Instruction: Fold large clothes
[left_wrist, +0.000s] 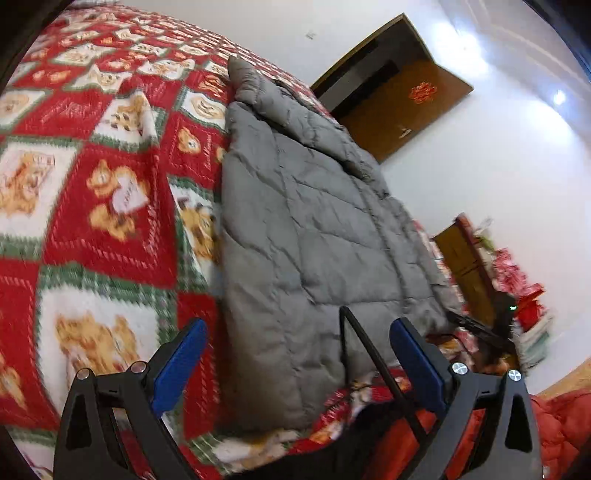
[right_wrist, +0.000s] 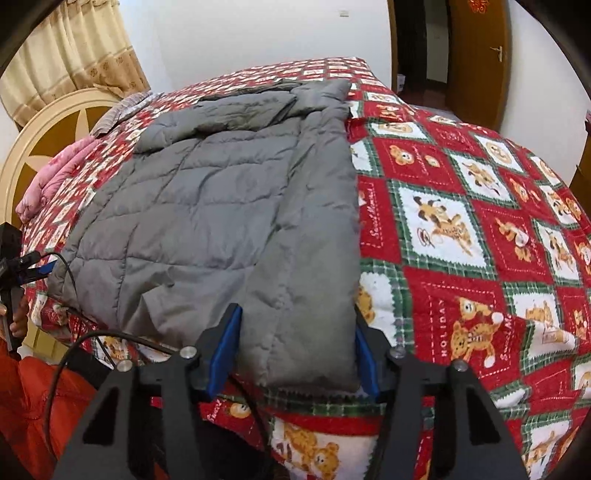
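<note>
A grey quilted puffer coat (left_wrist: 314, 229) lies flat on the bed, partly folded along its length, its hem toward me. It fills the middle of the right wrist view (right_wrist: 229, 206). My left gripper (left_wrist: 295, 332) is open and empty, hovering just above the coat's hem end. My right gripper (right_wrist: 297, 321) is open too, its blue pads either side of the folded flap at the hem, holding nothing. The left gripper also shows at the left edge of the right wrist view (right_wrist: 26, 266).
The bed carries a red, green and white bear-print quilt (right_wrist: 461, 229). A pink blanket (right_wrist: 55, 173) and a cream headboard (right_wrist: 40, 133) lie at the left. Brown doors (left_wrist: 399, 107) stand beyond the bed. An orange garment (right_wrist: 33, 398) hangs below the bed edge.
</note>
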